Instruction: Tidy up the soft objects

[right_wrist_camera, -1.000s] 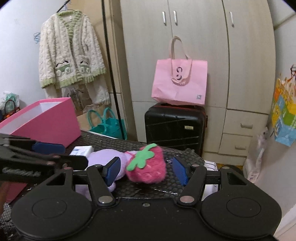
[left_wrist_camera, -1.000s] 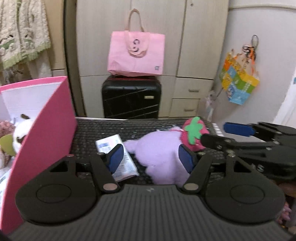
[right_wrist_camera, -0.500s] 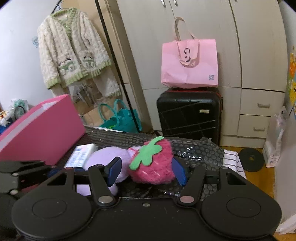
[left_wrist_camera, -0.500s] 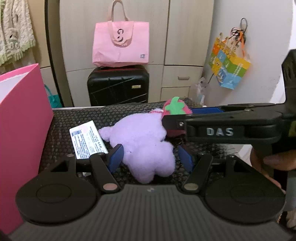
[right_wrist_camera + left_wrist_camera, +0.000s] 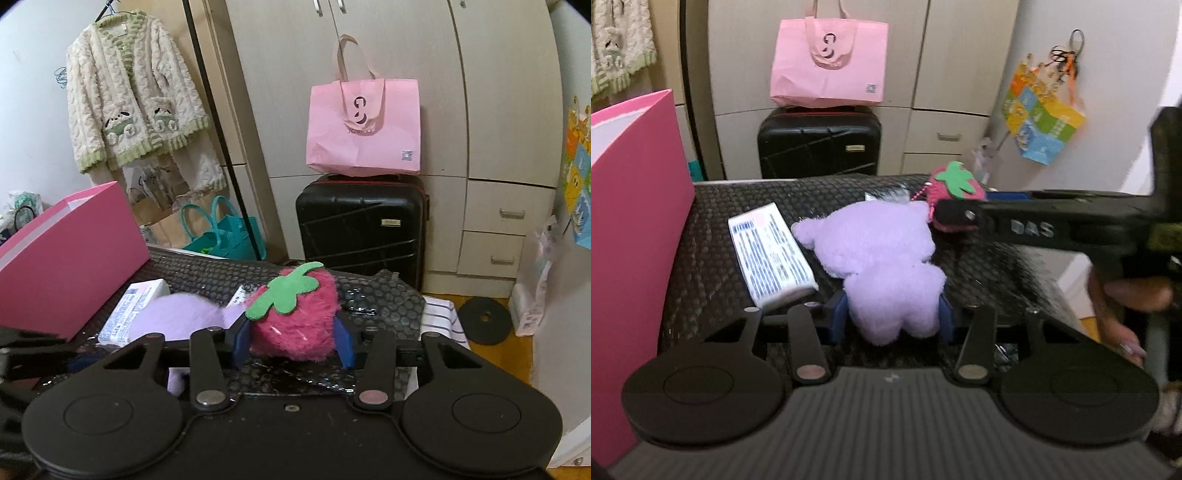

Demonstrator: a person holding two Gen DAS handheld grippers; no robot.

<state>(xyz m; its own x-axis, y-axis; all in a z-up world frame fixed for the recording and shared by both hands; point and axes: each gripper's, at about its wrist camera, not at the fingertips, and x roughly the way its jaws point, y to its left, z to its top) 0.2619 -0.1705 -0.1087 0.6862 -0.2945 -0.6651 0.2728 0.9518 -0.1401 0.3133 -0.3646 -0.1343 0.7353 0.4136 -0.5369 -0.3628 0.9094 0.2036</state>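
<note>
A purple plush toy (image 5: 882, 258) lies on the black bubble-wrap mat (image 5: 713, 273). My left gripper (image 5: 890, 317) is shut on its near end, blue pads pressing both sides. A pink strawberry plush (image 5: 295, 314) with a green leaf lies just right of the purple toy (image 5: 173, 317). My right gripper (image 5: 291, 341) is shut on the strawberry. The right gripper's arm crosses the left wrist view over the strawberry (image 5: 955, 181). A pink box (image 5: 631, 229) stands open at the left and also shows in the right wrist view (image 5: 66, 258).
A white printed packet (image 5: 772, 254) lies on the mat left of the purple toy. A black suitcase (image 5: 362, 225) with a pink tote bag (image 5: 365, 125) on top stands behind the table. A teal bag (image 5: 221, 236) sits on the floor.
Both grippers have moved in and closed: the left onto the purple plush, the right onto the strawberry plush. Both were open around the toys before.
</note>
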